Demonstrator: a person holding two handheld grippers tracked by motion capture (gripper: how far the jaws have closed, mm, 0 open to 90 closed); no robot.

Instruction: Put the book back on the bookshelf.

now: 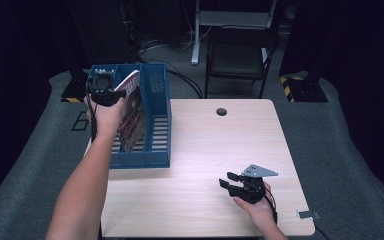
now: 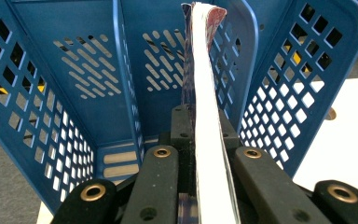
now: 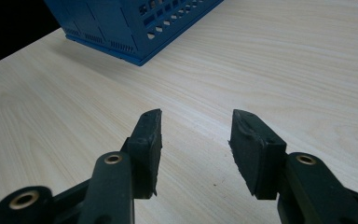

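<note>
Fingers (image 2: 161,186) of the left gripper (image 1: 105,95) are clamped tight on a thin magazine w/ a red glossy cover and white page edges (image 2: 209,140), pinching it near its spine edge so it hangs stiff and edge-on instead of flopping. That grip keeps the magazine (image 1: 132,110) upright, leaning a bit, inside the blue perforated plastic file rack (image 1: 155,120) at the far left of the pale wood-grain table (image 1: 205,150). It sits in the rack's right slot of 2, just right of the centre divider (image 2: 123,79); can't tell if its bottom edge touches the slatted floor yet. Likely reason for holding from above: lets the magazine slide down betw. the walls w/o catching.

Right gripper (image 1: 232,182) rests low over the near right of the table, jaws roughly half open w/ nothing betw. the pads (image 3: 149,149), well apart from the rack — prob. parked out of the way while the left does the filing.
</note>
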